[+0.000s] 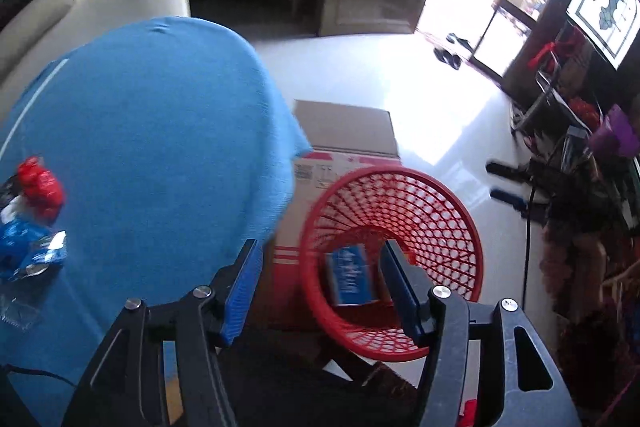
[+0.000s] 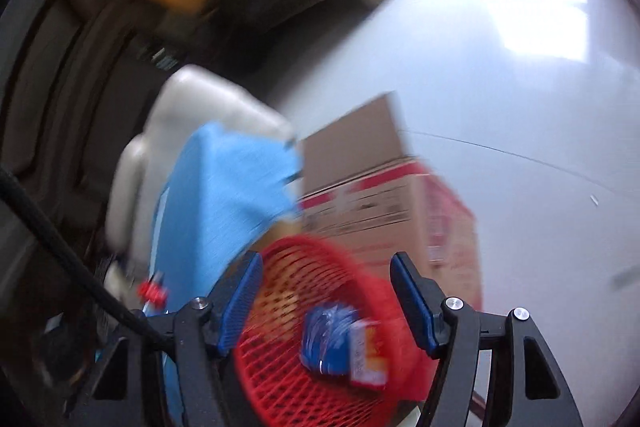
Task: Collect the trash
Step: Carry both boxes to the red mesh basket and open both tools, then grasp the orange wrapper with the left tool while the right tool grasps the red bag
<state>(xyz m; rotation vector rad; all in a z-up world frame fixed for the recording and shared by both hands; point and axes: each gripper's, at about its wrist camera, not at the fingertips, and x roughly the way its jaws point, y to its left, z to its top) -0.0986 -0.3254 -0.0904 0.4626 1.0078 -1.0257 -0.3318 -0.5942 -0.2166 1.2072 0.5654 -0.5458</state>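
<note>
Lying inside the red mesh basket [image 1: 436, 219], a blue packet [image 1: 352, 277] with white print; both hand-held grippers, left [image 1: 320, 287] and right [image 2: 326, 303], gape empty.

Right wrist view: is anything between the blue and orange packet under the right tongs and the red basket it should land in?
Nothing visible. The packet sits free between the open right tongs, neither pad pressing it, directly over the mouth of the red basket. The frame is blurred, so whether it has already touched the mesh cannot be told.
</note>
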